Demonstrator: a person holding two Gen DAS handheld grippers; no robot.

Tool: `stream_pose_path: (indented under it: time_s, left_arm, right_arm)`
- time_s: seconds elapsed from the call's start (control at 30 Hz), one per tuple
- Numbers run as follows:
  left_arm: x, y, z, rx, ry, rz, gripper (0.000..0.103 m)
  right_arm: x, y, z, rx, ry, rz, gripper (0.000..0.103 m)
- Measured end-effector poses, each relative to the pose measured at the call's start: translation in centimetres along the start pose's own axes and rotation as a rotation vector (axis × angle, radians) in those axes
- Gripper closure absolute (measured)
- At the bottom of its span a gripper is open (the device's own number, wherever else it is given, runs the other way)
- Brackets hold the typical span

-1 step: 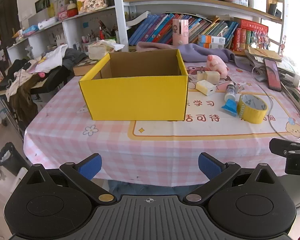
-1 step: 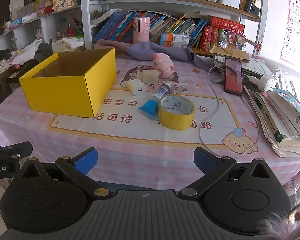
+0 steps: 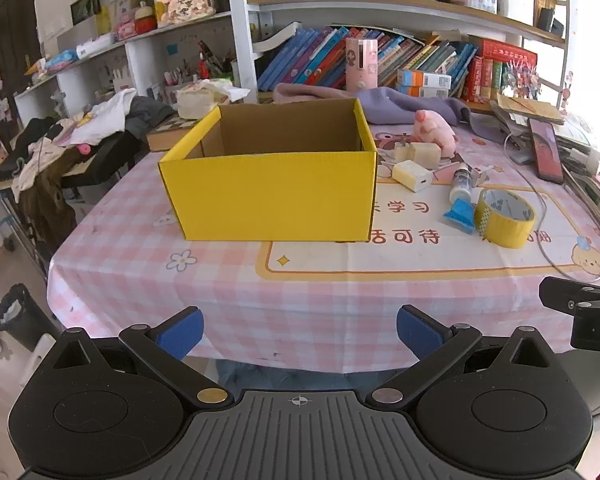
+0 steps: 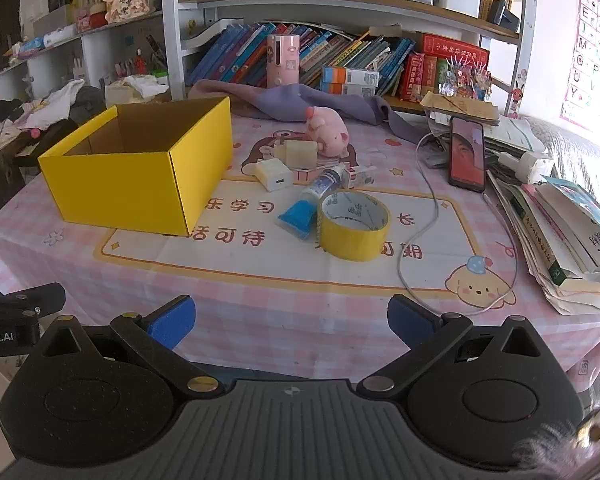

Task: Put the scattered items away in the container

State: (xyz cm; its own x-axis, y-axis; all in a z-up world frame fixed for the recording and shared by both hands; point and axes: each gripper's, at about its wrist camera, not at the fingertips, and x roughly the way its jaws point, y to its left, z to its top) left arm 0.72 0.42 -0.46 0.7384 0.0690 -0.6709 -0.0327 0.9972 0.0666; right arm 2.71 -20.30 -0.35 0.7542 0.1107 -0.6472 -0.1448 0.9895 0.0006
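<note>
Both grippers hang short of the worktop's edge, nothing grasped. From the left gripper (image 3: 298, 330), fingers spread wide, the yellow box (image 3: 272, 192) sits straight ahead, open-topped for dropping. From the right gripper (image 4: 291, 318), equally released, tape roll (image 4: 354, 224), blue tube (image 4: 306, 208) and charger (image 4: 274, 174) cluster beside the box; a white cable (image 4: 428, 216) trails close by.

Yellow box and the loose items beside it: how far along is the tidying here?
Done: nothing that shows; the yellow box looks empty in what shows of its inside. In hand: nothing; the left gripper and right gripper hover before the table's edge, jaws wide. Left: tape roll, blue-capped tube, white charger, cream block and pink pig toy lie on the tablecloth.
</note>
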Motion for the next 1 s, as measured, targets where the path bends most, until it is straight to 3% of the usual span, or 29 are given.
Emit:
stream_pose_path:
  time_s: [1.0]
  left_arm:
    - [-0.08, 0.27, 0.12, -0.011, -0.004, 0.017, 0.0]
  right_arm:
    - [-0.34, 0.67, 0.14, -0.027, -0.014, 0.007, 0.0]
